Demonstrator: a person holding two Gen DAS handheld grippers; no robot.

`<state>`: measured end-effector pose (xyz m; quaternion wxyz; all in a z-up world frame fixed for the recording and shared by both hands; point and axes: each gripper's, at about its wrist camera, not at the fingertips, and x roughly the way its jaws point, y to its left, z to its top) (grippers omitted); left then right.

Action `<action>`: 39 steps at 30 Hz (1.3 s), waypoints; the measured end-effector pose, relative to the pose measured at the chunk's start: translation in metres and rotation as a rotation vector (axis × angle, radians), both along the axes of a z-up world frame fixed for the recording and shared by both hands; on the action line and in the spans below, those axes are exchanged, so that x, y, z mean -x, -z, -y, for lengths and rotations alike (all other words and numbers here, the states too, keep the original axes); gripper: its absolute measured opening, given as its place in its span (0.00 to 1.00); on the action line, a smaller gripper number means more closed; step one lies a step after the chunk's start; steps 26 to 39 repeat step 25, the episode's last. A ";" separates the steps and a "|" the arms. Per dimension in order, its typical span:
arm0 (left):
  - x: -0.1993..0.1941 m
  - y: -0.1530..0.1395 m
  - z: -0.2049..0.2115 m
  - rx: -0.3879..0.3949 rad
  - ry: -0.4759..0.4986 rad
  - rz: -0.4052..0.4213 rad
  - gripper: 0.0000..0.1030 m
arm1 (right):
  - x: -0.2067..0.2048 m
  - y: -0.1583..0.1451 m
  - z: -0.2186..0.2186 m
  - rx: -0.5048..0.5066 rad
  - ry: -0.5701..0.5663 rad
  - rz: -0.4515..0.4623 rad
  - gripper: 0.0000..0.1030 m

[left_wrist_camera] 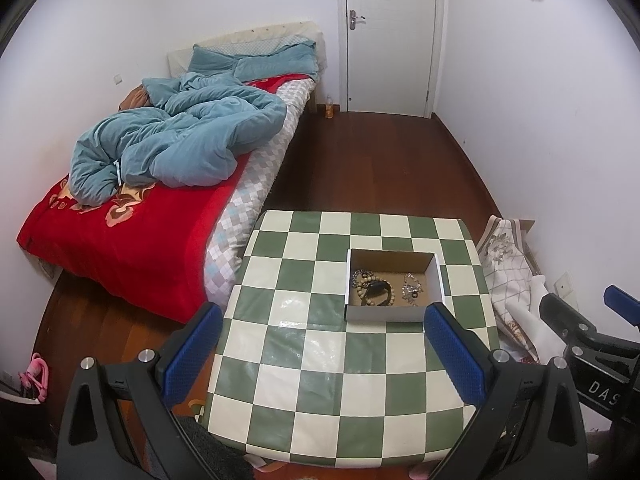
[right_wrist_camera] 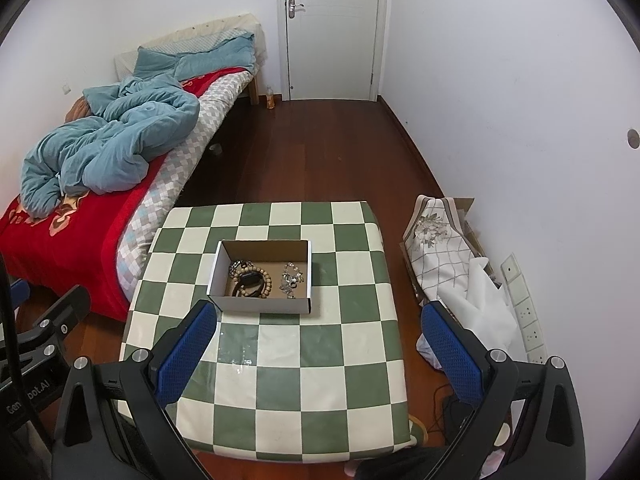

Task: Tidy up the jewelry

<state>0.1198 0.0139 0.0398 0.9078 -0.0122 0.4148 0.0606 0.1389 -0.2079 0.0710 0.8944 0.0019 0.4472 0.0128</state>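
Note:
A white cardboard box (left_wrist_camera: 352, 280) (right_wrist_camera: 218, 268) stands on the green-and-cream checkered table (left_wrist_camera: 320, 368) (right_wrist_camera: 280, 368). Inside lie a wooden bead bracelet (left_wrist_camera: 374, 294) (right_wrist_camera: 250, 282) with a dark band across it and a silver chain (left_wrist_camera: 412, 288) (right_wrist_camera: 291, 278). My left gripper (left_wrist_camera: 324, 344) is open and empty, held above the table short of the box. My right gripper (right_wrist_camera: 320, 344) is open and empty, also above the table on the near side of the box. Each gripper shows at the edge of the other's view.
A bed (left_wrist_camera: 132, 232) (right_wrist_camera: 68, 232) with a red blanket and blue duvet stands left of the table. Folded cloth and cardboard (left_wrist_camera: 512, 272) (right_wrist_camera: 444, 256) lean on the right wall. A closed door (left_wrist_camera: 388, 36) and wooden floor (left_wrist_camera: 380, 168) lie beyond.

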 end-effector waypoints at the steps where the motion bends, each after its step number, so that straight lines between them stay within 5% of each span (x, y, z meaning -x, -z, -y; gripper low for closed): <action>1: 0.000 0.000 0.000 0.001 -0.002 0.002 1.00 | 0.000 0.000 -0.001 0.001 0.001 0.002 1.00; 39: 0.003 -0.007 -0.001 0.022 -0.008 0.018 1.00 | 0.005 -0.002 -0.007 0.010 -0.012 0.003 1.00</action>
